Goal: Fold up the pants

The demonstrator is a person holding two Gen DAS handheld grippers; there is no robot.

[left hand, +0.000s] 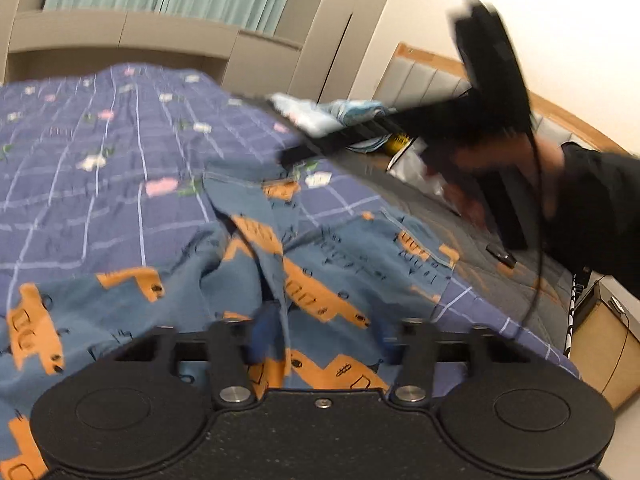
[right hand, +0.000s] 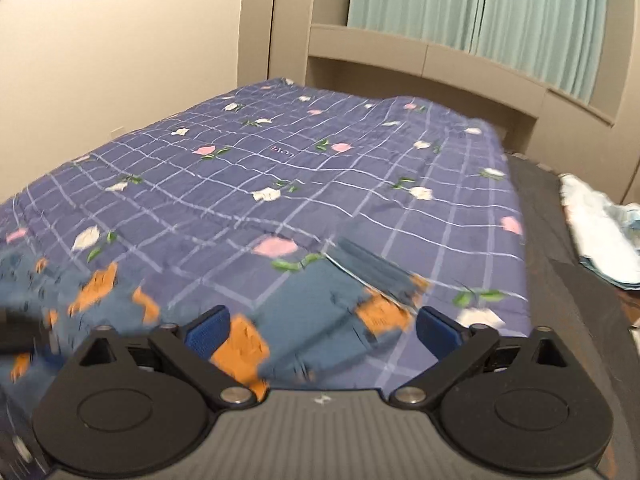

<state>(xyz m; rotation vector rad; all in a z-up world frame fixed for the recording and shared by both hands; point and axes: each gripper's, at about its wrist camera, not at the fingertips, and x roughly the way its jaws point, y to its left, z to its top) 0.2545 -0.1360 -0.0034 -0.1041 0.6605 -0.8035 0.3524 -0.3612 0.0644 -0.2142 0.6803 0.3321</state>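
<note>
The pants (left hand: pixel 280 264) are blue-grey with orange blocky prints, and they're lying rumpled on the near part of the bed (left hand: pixel 100 152), spread across the purple checked quilt with little pink and white flowers. Nothing about them is flat; there's a ridge of bunched cloth running up the middle in the left wrist view.

The left tool (left hand: pixel 320 340) sits low over that ridge. Its blue pads are partway apart with a fold of the pants between them, but it's all pretty blurry, so whether the pads really pinch the cloth can't be told. From the right wrist view the pants (right hand: pixel 304 320) sit right in front of the right tool (right hand: pixel 320 332), whose blue fingers (right hand: pixel 208 332) stand wide apart with cloth lying under and between them, not clamped on anything.

In the left view the right tool (left hand: pixel 492 80) shows up again off to the right, held up in the air in a hand (left hand: pixel 516 172) with a black sleeve (left hand: pixel 600 208), a cable hanging down from it.

Farther out, at the right edge of the bed, there's a dark grey mattress strip (right hand: pixel 560 264) with a pile of light blue and white cloth (right hand: pixel 596 232) on it. Behind the bed is a beige headboard unit (right hand: pixel 400 52) and pale green curtains (right hand: pixel 480 4).
</note>
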